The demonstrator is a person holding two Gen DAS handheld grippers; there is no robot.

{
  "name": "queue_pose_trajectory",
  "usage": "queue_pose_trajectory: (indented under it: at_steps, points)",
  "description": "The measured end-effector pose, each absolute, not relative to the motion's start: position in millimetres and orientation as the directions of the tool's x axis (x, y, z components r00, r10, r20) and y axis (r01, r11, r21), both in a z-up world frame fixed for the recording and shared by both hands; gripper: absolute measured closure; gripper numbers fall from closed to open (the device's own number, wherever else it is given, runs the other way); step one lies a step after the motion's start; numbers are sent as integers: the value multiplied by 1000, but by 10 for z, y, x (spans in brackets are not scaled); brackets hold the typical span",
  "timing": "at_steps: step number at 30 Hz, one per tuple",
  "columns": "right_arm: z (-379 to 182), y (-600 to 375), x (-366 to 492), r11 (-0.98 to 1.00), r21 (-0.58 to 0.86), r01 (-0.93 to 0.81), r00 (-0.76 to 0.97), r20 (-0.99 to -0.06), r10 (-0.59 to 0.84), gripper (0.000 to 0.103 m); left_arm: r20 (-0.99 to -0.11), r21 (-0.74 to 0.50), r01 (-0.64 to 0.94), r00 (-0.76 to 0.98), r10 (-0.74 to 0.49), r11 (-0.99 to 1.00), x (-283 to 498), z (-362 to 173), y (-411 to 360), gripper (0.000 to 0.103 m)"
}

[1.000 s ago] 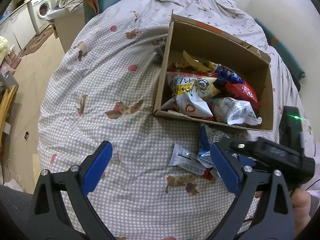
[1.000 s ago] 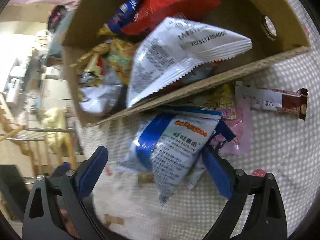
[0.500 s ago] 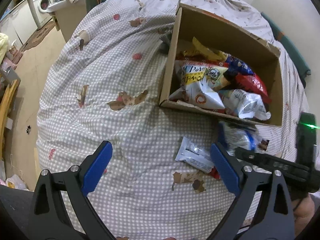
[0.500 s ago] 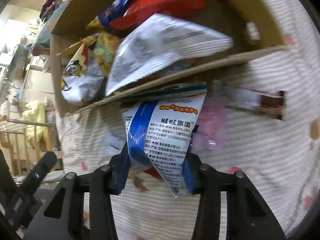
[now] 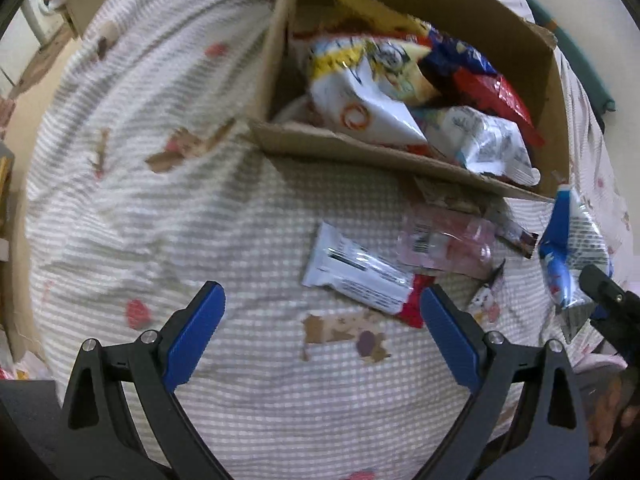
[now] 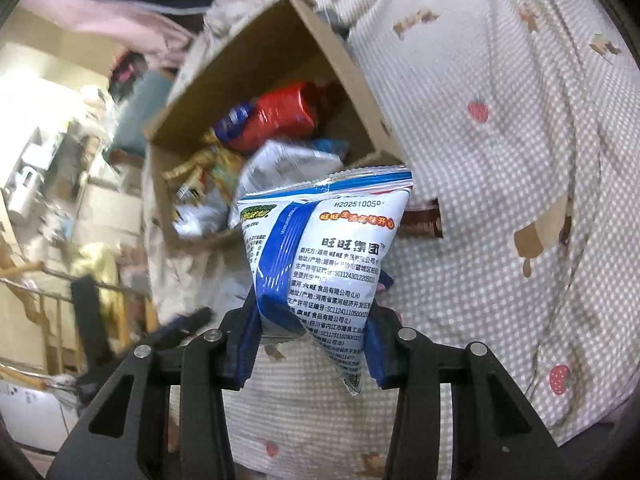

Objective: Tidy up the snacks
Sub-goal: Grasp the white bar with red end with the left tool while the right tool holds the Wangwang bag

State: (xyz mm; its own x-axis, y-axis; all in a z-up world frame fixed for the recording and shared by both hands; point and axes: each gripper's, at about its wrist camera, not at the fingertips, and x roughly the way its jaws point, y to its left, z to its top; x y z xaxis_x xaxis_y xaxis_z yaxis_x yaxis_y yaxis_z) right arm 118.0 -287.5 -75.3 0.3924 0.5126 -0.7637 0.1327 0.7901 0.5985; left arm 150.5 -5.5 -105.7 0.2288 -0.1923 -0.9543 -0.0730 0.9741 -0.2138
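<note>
- the right tongs [image 6: 310, 344] are clamped on a blue-and-white bag [image 6: 320, 256], their blue pads [image 6: 376, 354] pinching its lower end so that it stands up ahead of them, clear of the bed [image 6: 500, 160].
- in the left view the same bag [image 5: 568, 256] hangs at the far right, with the dark tip of the right tongs just below it.
- the left tongs [image 5: 320, 340] are spread wide and hold nothing; they hover above the checked bedcover [image 5: 200, 220].
- ahead of the left tongs, between their tips, a white bar [image 5: 356, 268] with a red end lies flat on the cover, close to the right pad [image 5: 448, 340].
- just past the bar, to its right, lies a clear pink wrapper [image 5: 448, 240], and beyond that a brown-tipped bar [image 5: 516, 236] next to the box.
- the box [image 5: 360, 148] sits farther ahead of the left tongs, open at the top, its near flap folded down toward them.
- inside it are piled a white-and-yellow bag [image 5: 360, 92], a red bag [image 5: 492, 92], a dark blue bag [image 5: 460, 52] and a white printed bag [image 5: 488, 144].
- from the right tongs the box [image 6: 272, 56] lies ahead and to the left, behind the held bag, the red bag [image 6: 280, 120] showing inside.
- the brown-tipped bar [image 6: 422, 222] peeks out just right of the held bag.
</note>
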Motion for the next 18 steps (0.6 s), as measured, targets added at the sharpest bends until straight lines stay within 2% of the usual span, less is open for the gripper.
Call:
queue_pose_trajectory:
  at_steps: [2,7,9,12,17,18]
  points:
    - [-737,-2893,1185,789,599,138,413,-758,504,57,-953,-234,-113,226,-204,966,1506,-1087,-96,6]
    - [-796,-2981,1223,783,591,196,415,-773,480,57,-948,-290,-326,227,-223,900,1550,-1238,-200,10]
    - [-806,-3031,1224,771,603,207,415,-767,489,57,-953,-278,-381,226,-203,882,1574,-1318,-253,17]
    - [-753,-3167,1166,779,594,202,428,-769,476,57,-967,-247,-401,166,-195,882,1635,-1514,-402,30]
    - [-746,-3307,1100,747,619,242,455,-752,476,57,-987,-140,-363,124,-101,921,1672,-1643,-613,33]
    - [-745,-3332,1097,737,628,248,459,-747,482,57,-988,-129,-347,125,-91,929,1675,-1647,-649,38]
